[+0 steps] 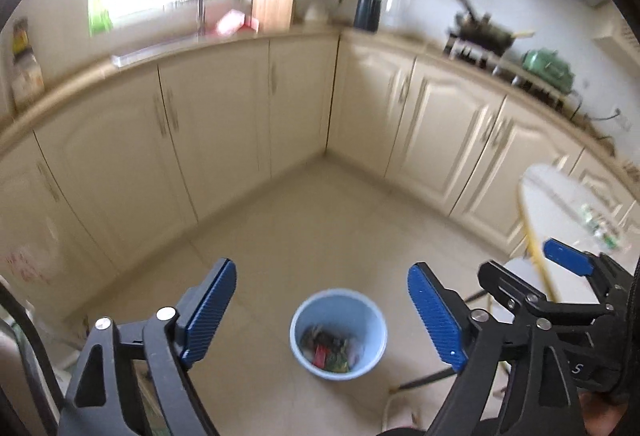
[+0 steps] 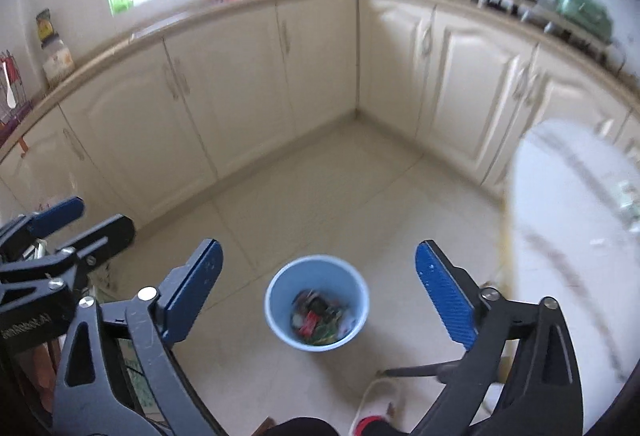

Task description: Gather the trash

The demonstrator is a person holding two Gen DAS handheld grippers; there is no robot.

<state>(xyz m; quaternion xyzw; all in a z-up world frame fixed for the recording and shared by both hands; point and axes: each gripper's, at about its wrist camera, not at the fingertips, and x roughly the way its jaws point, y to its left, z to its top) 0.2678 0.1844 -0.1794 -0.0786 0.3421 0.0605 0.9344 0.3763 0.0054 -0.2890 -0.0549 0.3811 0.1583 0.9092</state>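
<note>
A light blue bin (image 1: 338, 334) stands on the tiled floor (image 1: 304, 220) well clear of the corner where the two runs of cream cabinets (image 1: 224, 116) meet, and it holds a loose heap of wrappers (image 1: 330, 352), red and green among them. The left gripper (image 1: 322, 316) and the right gripper (image 2: 318, 294) both hang above the bin with their blue-padded jaws spread wide and nothing between them. A white table (image 2: 568, 236) with a yellow edge sits to the right of the bin, bearing small scraps too blurred to identify.
</note>
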